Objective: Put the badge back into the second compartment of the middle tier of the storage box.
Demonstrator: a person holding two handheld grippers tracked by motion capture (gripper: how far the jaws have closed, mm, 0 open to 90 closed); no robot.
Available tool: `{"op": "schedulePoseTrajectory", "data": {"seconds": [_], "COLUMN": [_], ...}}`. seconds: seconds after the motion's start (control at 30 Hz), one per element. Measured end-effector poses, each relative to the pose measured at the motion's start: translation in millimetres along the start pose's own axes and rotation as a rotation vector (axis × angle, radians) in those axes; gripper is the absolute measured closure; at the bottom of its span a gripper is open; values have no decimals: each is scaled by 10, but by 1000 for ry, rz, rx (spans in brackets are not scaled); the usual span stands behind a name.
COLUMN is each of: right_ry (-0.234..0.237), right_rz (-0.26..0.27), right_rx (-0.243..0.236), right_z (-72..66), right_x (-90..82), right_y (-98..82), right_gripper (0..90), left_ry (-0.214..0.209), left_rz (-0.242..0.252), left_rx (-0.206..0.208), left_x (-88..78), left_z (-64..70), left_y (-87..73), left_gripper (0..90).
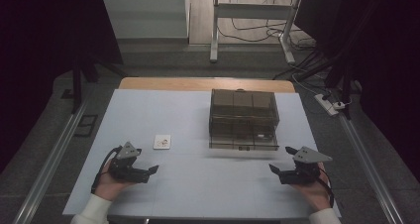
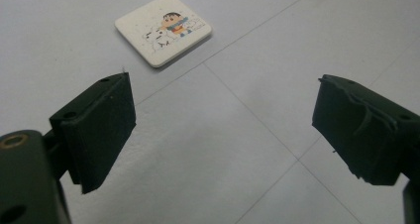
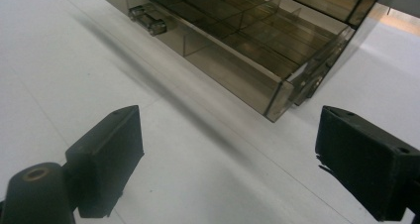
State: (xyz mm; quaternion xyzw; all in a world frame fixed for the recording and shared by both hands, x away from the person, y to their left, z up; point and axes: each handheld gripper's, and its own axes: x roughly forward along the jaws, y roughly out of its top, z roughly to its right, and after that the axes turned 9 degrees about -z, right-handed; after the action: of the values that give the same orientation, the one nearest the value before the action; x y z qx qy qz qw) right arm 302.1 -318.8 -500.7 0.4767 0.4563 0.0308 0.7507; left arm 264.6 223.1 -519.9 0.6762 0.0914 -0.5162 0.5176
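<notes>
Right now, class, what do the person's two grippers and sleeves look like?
The left gripper and the right gripper are black, each topped by a grey three-cornered plate, with a dark cable trailing off. The jaws are blocky black pads. Both sleeves are white.

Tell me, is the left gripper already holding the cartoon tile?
No, the left gripper is open and empty; the cartoon tile lies flat on the table ahead.

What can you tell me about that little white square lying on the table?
The tile is a small, flat, white square with rounded corners, maybe ceramic or stone. Its top bears a cartoon of a dark-haired child beside a white puppy. It lies flat on the pale table, left of the box and apart from it. Nothing touches it; the left gripper stands open just short of it.
</notes>
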Motion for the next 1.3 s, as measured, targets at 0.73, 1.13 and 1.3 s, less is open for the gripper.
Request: {"op": "schedulePoseTrajectory", "data": {"seconds": [0.73, 1.13, 1.3], "right_ry": [28, 23, 24], "right_rz": [-8, -20, -20], "right_rx": [2, 3, 6], "right_z": [-40, -65, -50], "right_x": [0, -18, -16], "right_y": [-34, -45, -65], "right_gripper": [131, 136, 137], "left_ry": [2, 1, -1], "left_rz": [38, 21, 25], "left_rx": [2, 24, 27], "left_x": [-12, 6, 0], "left_z": [1, -11, -34], "left_y": [26, 7, 41], "left_gripper": [97, 83, 91]}}
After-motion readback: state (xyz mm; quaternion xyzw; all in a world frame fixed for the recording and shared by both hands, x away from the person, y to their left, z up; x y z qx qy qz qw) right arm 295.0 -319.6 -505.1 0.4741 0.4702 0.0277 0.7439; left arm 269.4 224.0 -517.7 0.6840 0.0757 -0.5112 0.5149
